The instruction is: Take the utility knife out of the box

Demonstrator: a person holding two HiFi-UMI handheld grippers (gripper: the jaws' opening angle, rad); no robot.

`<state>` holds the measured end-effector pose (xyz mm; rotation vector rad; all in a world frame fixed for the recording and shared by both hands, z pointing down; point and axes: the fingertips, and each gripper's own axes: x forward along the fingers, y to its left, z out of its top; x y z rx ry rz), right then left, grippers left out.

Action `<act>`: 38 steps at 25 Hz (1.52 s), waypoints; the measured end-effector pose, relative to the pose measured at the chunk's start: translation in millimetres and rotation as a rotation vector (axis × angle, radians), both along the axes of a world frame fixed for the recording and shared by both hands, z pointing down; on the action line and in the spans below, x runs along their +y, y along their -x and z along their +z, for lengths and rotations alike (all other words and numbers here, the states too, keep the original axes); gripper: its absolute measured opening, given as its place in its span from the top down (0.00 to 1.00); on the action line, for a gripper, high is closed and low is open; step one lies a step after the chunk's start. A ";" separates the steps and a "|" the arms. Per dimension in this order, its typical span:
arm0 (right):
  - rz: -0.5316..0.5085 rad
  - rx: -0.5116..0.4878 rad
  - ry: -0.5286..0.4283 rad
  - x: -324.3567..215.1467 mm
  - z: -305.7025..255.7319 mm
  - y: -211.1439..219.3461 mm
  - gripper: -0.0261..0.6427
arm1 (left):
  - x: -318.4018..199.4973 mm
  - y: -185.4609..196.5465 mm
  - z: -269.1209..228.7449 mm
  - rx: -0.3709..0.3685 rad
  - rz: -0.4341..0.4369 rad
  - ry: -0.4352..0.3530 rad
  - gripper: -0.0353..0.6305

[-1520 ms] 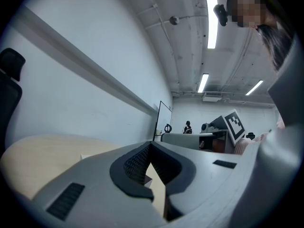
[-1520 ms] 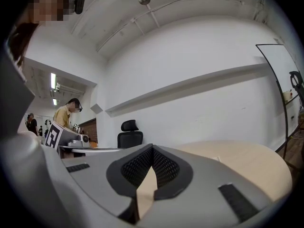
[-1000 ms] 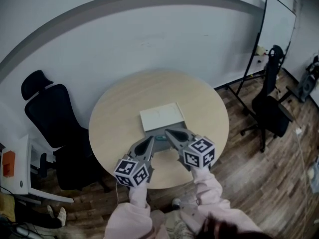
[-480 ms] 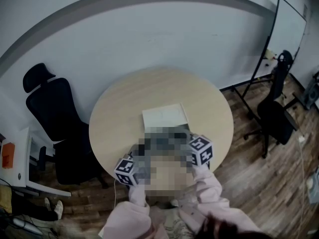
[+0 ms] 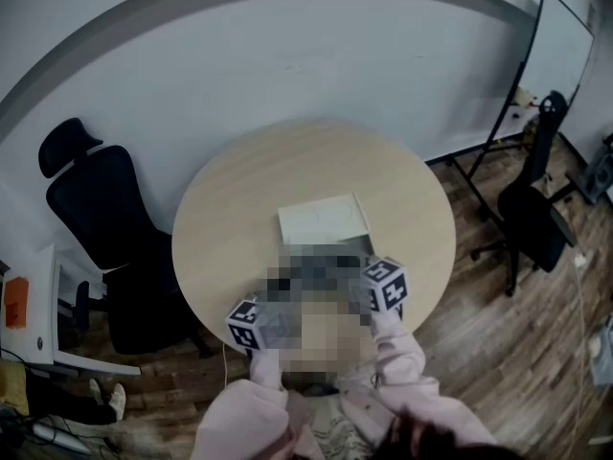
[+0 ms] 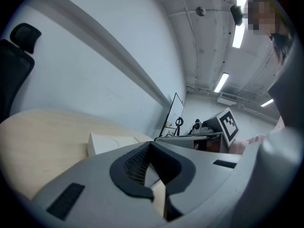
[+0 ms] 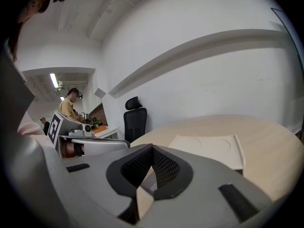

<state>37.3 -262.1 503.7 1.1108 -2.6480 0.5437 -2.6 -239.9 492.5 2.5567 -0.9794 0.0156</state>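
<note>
Left gripper [image 6: 152, 145] and right gripper [image 7: 152, 150] are both pinched together, empty, just short of the white box [image 5: 324, 224]. It lies dead ahead, long side crosswise, right gripper closer, utility knife unseen.

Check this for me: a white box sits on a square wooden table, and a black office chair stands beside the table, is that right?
Not quite. The table is round, not square, as the head view shows. The rest holds: the white box sits on the wooden table, and the black office chair stands beside it.
</note>
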 end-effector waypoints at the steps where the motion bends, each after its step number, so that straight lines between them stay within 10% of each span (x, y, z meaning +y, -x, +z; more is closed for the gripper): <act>1: -0.001 0.004 0.010 -1.3 3.6 0.6 0.96 | -1.4 -0.4 2.8 0.000 0.005 0.008 0.94; 38: -0.211 0.314 0.256 -29.7 101.2 -1.0 0.96 | -22.4 -5.4 77.4 0.021 0.038 0.254 0.94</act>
